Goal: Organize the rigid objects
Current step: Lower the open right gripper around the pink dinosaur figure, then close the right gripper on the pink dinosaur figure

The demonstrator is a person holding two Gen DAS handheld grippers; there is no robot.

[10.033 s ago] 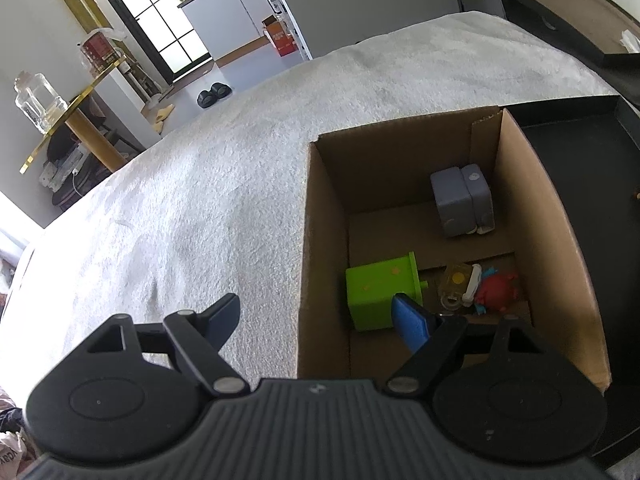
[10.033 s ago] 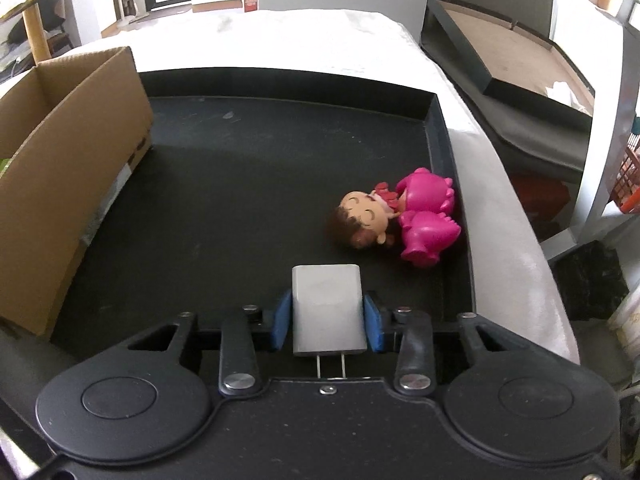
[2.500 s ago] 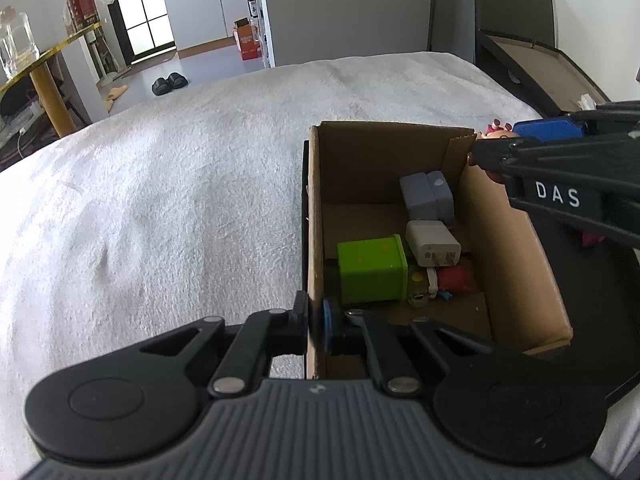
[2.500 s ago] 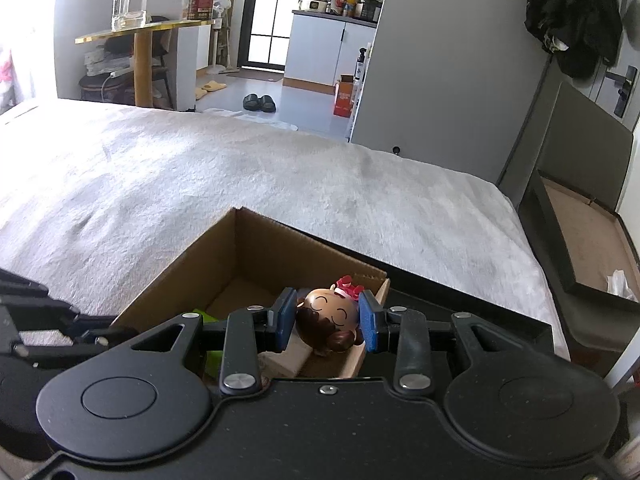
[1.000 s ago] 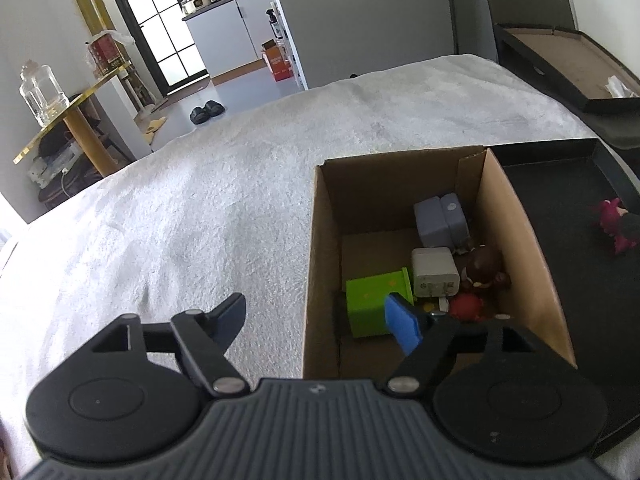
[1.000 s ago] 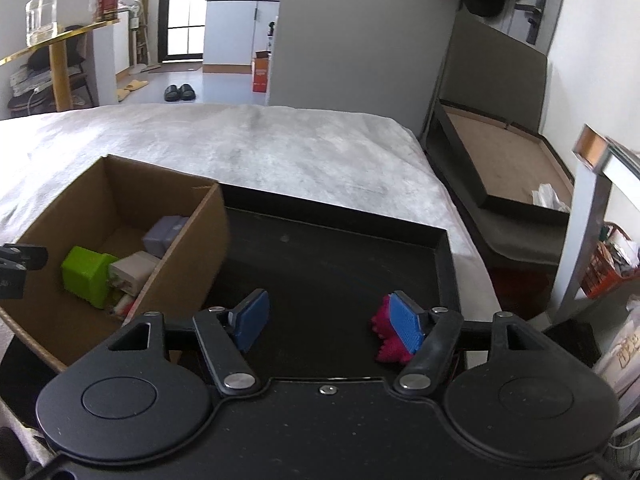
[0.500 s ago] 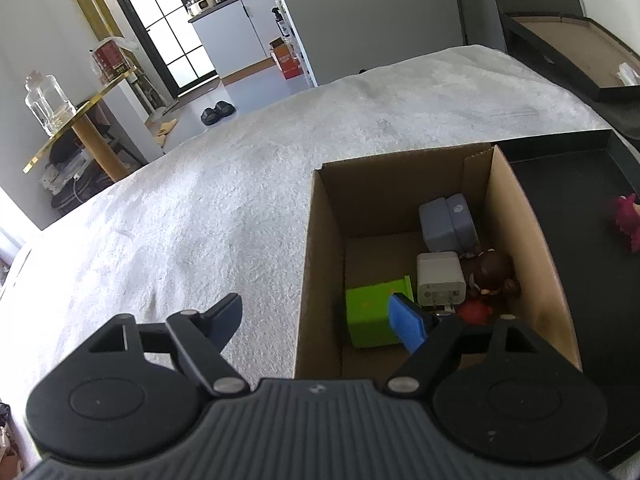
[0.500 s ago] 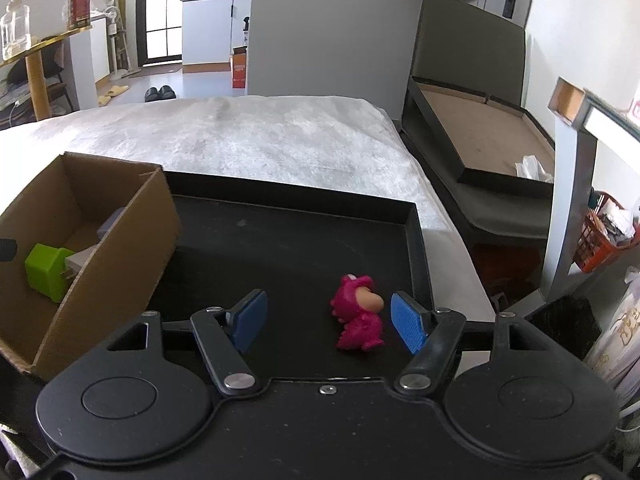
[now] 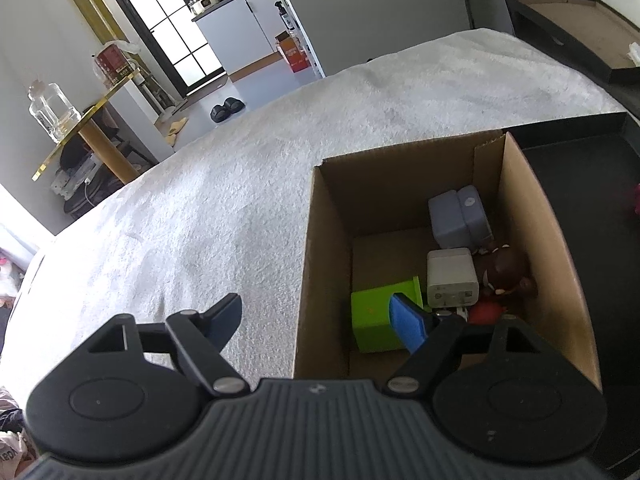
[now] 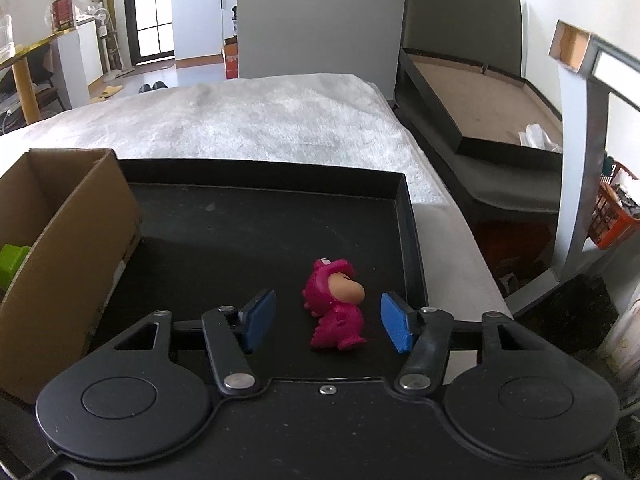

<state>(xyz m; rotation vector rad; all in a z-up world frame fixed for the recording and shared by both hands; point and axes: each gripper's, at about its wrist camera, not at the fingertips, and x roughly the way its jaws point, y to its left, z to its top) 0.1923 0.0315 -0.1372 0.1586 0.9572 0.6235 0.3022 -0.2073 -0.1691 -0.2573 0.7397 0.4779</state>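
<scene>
Fingers of your right gripper (image 10: 327, 325) stand wide apart, empty, with the pink figure (image 10: 337, 311) on the black tray (image 10: 404, 220) between them: centre on its body, then close gently. Your left gripper (image 9: 316, 320) gapes empty too, straddling the near-left wall of the cardboard box (image 9: 556, 248). Count: one figure out; in the box, one green block (image 9: 374, 316), one white charger (image 9: 451, 276), one grey case (image 9: 459, 218), one brown doll head (image 9: 505, 270), one red piece (image 9: 486, 312).

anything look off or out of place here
One thing: the pink figure lies alone on the black tray, headless, between the open right claw's pads. Its brown-haired head sits apart in the cardboard box.
</scene>
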